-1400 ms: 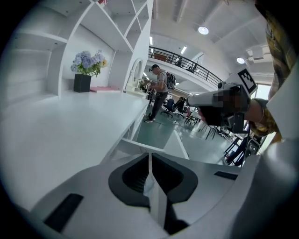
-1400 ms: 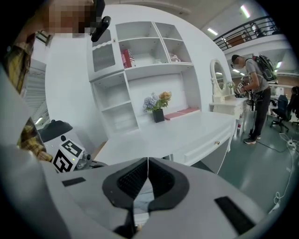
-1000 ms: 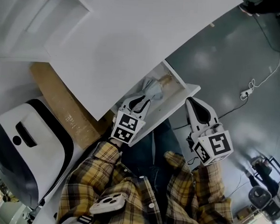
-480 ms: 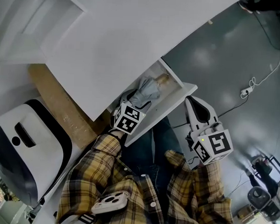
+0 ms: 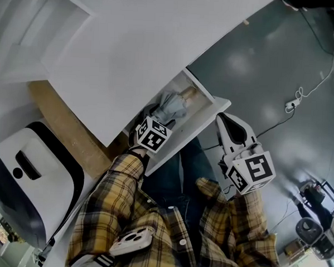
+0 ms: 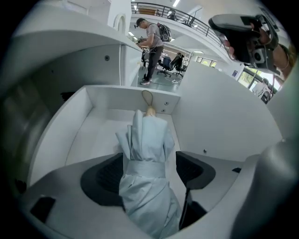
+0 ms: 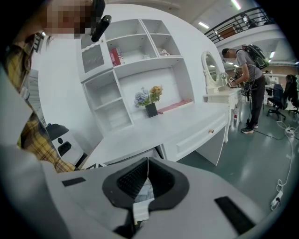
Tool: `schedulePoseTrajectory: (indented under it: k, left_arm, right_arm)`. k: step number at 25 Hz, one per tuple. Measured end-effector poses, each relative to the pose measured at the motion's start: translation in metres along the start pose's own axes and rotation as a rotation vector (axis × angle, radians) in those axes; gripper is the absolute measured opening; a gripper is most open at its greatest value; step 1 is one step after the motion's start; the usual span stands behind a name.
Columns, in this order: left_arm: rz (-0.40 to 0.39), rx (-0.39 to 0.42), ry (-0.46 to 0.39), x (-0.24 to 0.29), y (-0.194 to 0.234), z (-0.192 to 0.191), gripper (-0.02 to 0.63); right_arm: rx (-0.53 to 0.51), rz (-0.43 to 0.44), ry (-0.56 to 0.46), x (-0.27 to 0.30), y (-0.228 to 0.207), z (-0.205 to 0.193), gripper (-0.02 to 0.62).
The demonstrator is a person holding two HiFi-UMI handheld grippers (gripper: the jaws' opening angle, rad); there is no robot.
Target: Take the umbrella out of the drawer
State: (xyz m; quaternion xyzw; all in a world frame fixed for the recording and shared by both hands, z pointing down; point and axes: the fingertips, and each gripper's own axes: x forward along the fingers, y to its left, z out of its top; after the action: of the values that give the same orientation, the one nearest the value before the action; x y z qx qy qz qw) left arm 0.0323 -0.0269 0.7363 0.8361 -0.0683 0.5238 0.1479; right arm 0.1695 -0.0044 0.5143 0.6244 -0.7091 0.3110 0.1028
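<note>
- The big white bench (image 5: pixel 160 46) takes up most of the head view. The white open drawer (image 5: pixel 196 131) sticks out from under its front edge, and I'll place everything else relative to that drawer.
- Inside the drawer, the left gripper (image 6: pixel 149 156) points steeply down with its jaws spread wide and opening. It sits astride the umbrella but isn't clamping it yet.
- Just outside the drawer's front panel, the right gripper (image 7: pixel 147 168) hangs in the air. Its jaws are pressed together with nothing pinched.
- The pale blue folded fabric umbrella (image 6: pixel 147 154) lies lengthwise in the drawer. Its pale wooden handle (image 6: pixel 150 111) and cord loop are at the far wall of the drawer.
- The umbrella's matching fabric strap (image 6: pixel 145 167) sits right between the left gripper's pads, so that looks like the grab spot.
- What could go wrong, in my opinion:
  - The fabric is loose and puffy, so a squeeze might catch only folds and the umbrella could slide out on the lift.
  - The bench top overhangs the drawer, so pulling straight up could knock the gripper or the handle end against that edge.
  - Grabbing this far from the handle could also let that end droop and snag the drawer's rim.
- For writing, I can't read any. The cube (image 5: pixel 152 135) on the left gripper only shows black and white square marker patterns. There's no brand visible on the umbrella or the drawer.
</note>
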Motion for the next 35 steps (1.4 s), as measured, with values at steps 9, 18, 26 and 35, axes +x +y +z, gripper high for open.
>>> schedulePoseTrajectory:
  k: [9, 18, 26, 35]
  left_arm:
    - [0.022, 0.086, 0.111, 0.024, 0.004, -0.016, 0.357]
    - [0.046, 0.163, 0.167, 0.038, 0.008, -0.027, 0.356]
    - [0.012, 0.171, 0.196, 0.042, 0.008, -0.029, 0.356]
    - [0.008, 0.169, 0.211, 0.042, 0.006, -0.026, 0.356]
  right_arm:
    - [0.006, 0.021, 0.011, 0.009, 0.004, -0.002, 0.018]
    - [0.008, 0.023, 0.011, 0.010, 0.012, -0.002, 0.018]
    - [0.015, 0.022, 0.009, 0.007, 0.014, -0.006, 0.018]
    - [0.020, 0.023, 0.012, 0.002, 0.016, -0.009, 0.018]
